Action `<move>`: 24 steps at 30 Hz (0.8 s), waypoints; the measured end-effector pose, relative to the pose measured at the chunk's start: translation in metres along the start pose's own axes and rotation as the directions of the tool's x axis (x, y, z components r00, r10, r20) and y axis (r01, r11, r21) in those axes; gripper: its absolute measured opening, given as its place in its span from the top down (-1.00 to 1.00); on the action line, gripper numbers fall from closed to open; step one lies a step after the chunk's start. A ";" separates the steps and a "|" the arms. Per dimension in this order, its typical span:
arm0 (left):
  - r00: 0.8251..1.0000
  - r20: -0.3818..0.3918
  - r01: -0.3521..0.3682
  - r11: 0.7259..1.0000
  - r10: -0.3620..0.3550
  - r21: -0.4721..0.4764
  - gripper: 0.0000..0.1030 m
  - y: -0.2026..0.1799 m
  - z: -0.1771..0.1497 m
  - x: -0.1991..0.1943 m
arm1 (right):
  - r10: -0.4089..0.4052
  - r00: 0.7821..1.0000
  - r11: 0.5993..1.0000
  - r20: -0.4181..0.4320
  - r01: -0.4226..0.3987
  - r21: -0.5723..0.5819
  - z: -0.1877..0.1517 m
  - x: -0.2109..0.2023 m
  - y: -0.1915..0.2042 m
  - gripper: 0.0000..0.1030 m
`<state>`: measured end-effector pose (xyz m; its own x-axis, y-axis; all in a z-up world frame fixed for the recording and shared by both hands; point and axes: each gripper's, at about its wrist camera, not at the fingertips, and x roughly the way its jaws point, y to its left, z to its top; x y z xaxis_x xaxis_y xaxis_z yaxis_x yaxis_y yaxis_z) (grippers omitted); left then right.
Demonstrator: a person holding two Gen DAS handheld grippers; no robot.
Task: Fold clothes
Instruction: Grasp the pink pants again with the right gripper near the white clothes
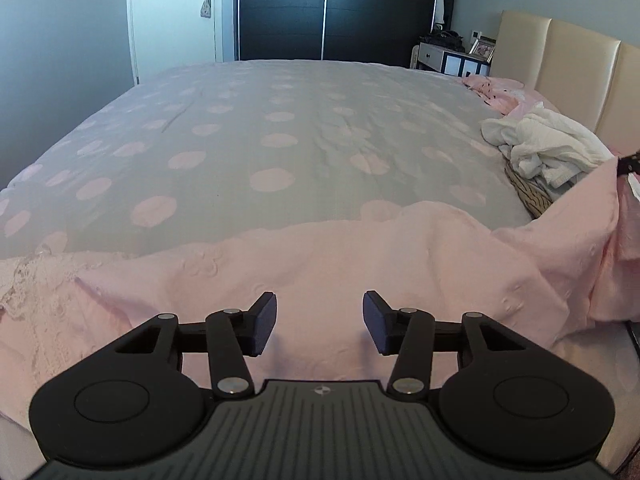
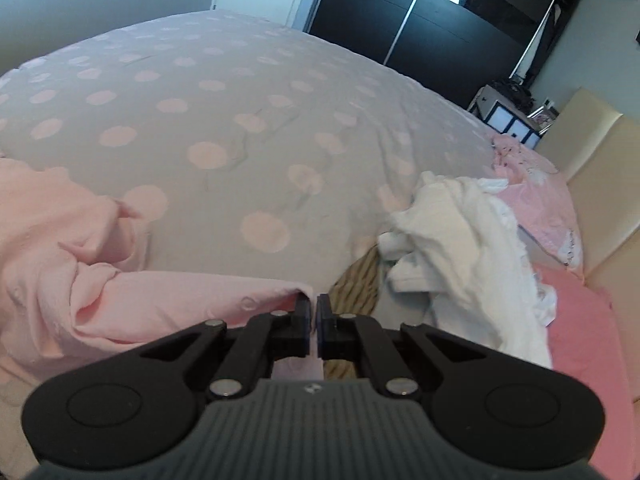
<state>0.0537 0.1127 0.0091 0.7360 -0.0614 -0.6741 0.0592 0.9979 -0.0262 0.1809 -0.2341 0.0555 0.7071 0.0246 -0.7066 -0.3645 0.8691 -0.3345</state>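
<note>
A pale pink garment (image 1: 320, 264) lies spread across the near edge of the bed, with lace trim at its left end. My left gripper (image 1: 319, 322) is open just above the garment's middle, holding nothing. My right gripper (image 2: 313, 307) is shut on a corner of the pink garment (image 2: 168, 300) and lifts it, so the cloth rises in a fold at the right in the left wrist view. The right gripper's tip (image 1: 628, 164) shows at the far right edge there.
The bed has a grey cover with pink dots (image 1: 276, 140). A woven basket (image 2: 360, 276) holds a heap of white clothes (image 2: 460, 240) at the right near pink pillows (image 2: 536, 184). A cream headboard (image 1: 560, 64), a dark wardrobe (image 1: 332, 12) and a door stand beyond.
</note>
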 end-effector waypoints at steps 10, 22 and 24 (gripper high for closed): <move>0.999 -0.044 -0.026 0.998 0.028 0.052 0.05 0.000 -0.004 0.017 | -0.109 0.984 0.986 -0.142 0.125 0.110 -0.003 0.060 -0.080 0.74; 0.997 -0.062 -0.040 0.981 0.053 0.191 0.04 0.003 -0.016 0.001 | 0.033 0.999 0.996 0.005 -0.033 0.078 -0.041 -0.001 -0.058 0.17; 0.996 -0.062 -0.042 0.974 0.057 0.221 0.00 0.006 -0.017 -0.004 | 0.044 0.999 0.999 -0.006 -0.044 0.024 -0.052 -0.005 -0.044 0.17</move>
<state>0.0401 0.1197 -0.0008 0.6953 -0.0028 -0.7187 0.1754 0.9704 0.1659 0.1616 -0.2977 0.0414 0.6869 0.0602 -0.7242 -0.3805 0.8789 -0.2878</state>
